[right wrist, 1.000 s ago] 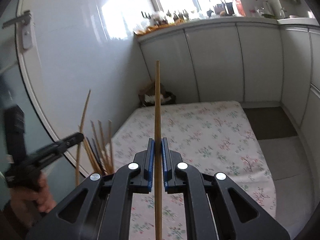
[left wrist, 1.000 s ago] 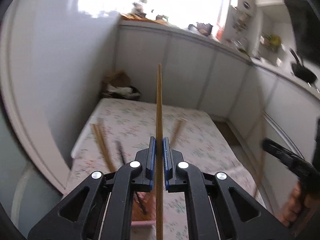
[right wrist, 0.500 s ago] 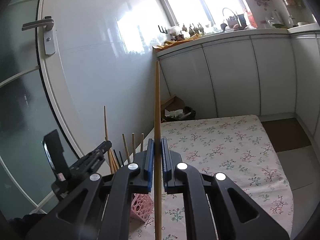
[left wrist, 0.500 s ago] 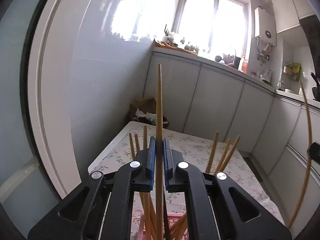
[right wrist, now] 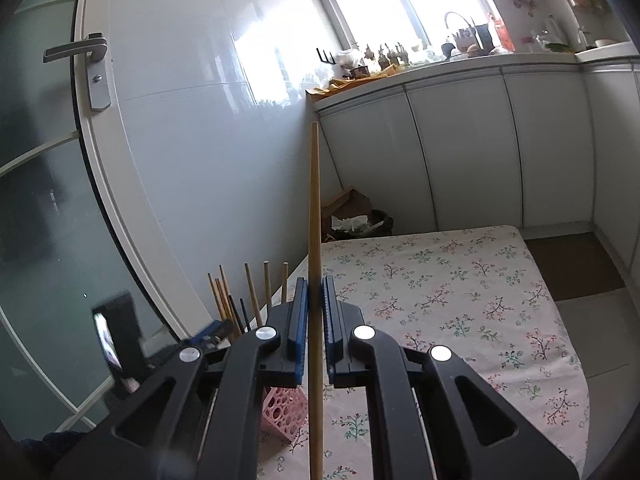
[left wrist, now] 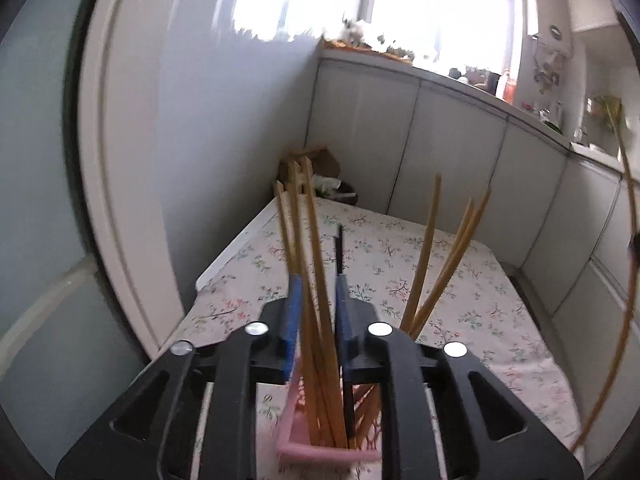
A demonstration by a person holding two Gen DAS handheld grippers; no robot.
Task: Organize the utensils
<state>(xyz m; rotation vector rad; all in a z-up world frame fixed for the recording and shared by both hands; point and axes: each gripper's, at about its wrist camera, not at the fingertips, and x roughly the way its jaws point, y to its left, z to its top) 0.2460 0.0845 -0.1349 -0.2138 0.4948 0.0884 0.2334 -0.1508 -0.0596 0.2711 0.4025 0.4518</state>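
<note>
Opening my left tool (left wrist: 316, 316) over the pink holder (left wrist: 320, 454); my right tool (right wrist: 316, 312) squeezes one chopstick (right wrist: 315, 208), table (right wrist: 460, 280) free at 3 o'clock.

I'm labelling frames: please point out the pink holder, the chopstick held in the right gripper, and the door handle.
pink holder (left wrist: 320, 454): left wrist view, its near rim.
chopstick (right wrist: 314, 208): right wrist view, shaft above the jaws.
door handle (right wrist: 76, 48): right wrist view, lever.
</note>
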